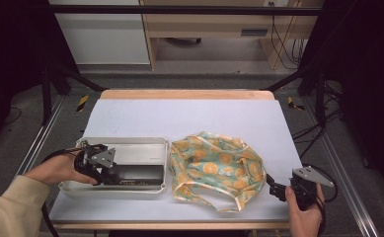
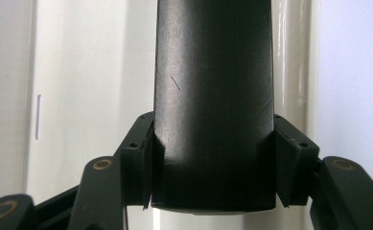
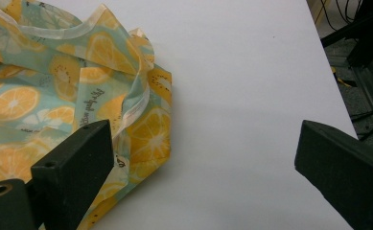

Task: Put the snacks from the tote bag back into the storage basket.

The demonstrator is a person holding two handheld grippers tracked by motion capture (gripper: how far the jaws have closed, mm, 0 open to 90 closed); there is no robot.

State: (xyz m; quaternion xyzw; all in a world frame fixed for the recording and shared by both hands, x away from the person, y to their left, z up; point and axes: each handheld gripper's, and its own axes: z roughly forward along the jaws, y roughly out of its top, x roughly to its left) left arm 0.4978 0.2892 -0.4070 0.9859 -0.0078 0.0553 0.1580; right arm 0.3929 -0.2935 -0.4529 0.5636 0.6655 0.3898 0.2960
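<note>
A long black box (image 1: 135, 174) lies along the near side of a white tray (image 1: 125, 140) at the table's left. My left gripper (image 1: 105, 172) is shut on the box's left end. In the left gripper view the black box (image 2: 213, 86) runs up between the jaws, and both pads press on its sides above the tray (image 2: 88, 96). A crumpled bag with an orange-slice print (image 1: 214, 165) lies right of the tray. My right gripper (image 1: 274, 189) rests at the bag's near right edge, open. Its left jaw sits by the bag (image 3: 54, 86), with nothing between the jaws (image 3: 203, 143).
The white tabletop (image 1: 189, 116) stretches bare behind the tray and bag. Its wooden far edge (image 1: 187, 94) and metal frame rails border it. Cables hang beyond the table's right side.
</note>
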